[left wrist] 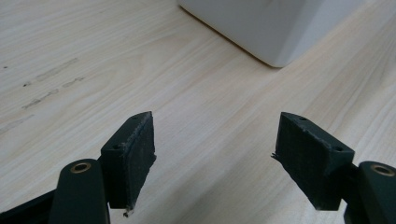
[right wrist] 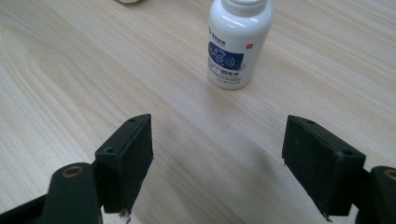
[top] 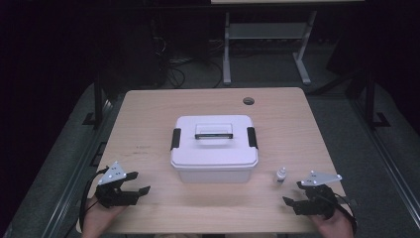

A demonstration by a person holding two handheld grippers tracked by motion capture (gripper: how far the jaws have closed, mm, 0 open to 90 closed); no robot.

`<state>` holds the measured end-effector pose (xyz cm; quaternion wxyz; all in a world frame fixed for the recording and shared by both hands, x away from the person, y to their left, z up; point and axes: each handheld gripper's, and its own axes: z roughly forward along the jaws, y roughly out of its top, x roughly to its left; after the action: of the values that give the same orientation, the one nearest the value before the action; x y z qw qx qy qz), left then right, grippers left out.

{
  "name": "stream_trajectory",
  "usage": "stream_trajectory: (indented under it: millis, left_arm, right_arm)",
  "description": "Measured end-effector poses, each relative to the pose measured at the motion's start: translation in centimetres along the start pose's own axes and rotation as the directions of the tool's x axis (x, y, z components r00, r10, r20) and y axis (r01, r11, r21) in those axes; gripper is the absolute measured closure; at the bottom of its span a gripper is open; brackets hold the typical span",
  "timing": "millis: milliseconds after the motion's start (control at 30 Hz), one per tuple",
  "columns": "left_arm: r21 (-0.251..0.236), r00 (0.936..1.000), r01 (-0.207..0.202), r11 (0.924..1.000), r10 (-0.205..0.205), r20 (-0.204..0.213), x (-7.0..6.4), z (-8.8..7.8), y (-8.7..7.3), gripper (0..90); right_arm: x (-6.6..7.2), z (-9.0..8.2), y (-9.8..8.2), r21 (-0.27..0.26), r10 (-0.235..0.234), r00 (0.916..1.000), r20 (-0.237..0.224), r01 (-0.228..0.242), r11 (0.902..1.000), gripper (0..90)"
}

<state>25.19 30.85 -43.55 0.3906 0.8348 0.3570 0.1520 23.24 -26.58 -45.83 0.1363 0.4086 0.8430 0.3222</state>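
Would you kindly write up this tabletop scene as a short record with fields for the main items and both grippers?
surface: light wooden table with a round cable hole near its far edge
box: white lidded box at the table's middle, lid on, black latch at each end, handle lying flat on top
bottle: small white bottle with a blue label, upright, just right of the box, apart from it
left gripper: open, nothing between the jaws, near the table's front left
right gripper: open, nothing held, pointing toward the bottle
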Motion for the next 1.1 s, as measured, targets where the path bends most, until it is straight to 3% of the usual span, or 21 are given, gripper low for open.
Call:
stream_trajectory:
  millis: [333, 533, 800, 1100]
  left_arm:
    - [0.030, 0.9994, -0.029, 0.9991, 0.029, 0.020, -0.3, 0.4, 0.2, 26.6]
    - [0.054, 0.9992, -0.013, 0.9984, 0.011, 0.038, -0.5, 0.2, 0.6, 27.4]
    - [0.042, 0.9981, -0.042, 0.9983, 0.040, 0.047, -1.2, -0.5, 1.5, 27.2]
    - [0.047, 0.9955, -0.048, 0.9977, 0.044, 0.084, -1.3, -1.1, 2.5, 27.0]
  right_arm:
    - [0.2, 0.0, 0.0, 0.008, -0.011, 0.9999, -0.005, 0.011, 0.9999, 23.5]
    - [0.3, -0.4, 0.0, -0.004, -0.010, 0.9999, 0.004, 0.010, 0.9999, 23.3]
    - [0.4, -0.5, 0.1, 0.000, -0.020, 0.9998, -0.001, 0.020, 0.9998, 23.1]
    - [0.5, -0.5, 0.1, -0.003, -0.022, 0.9998, -0.002, 0.022, 0.9998, 23.0]
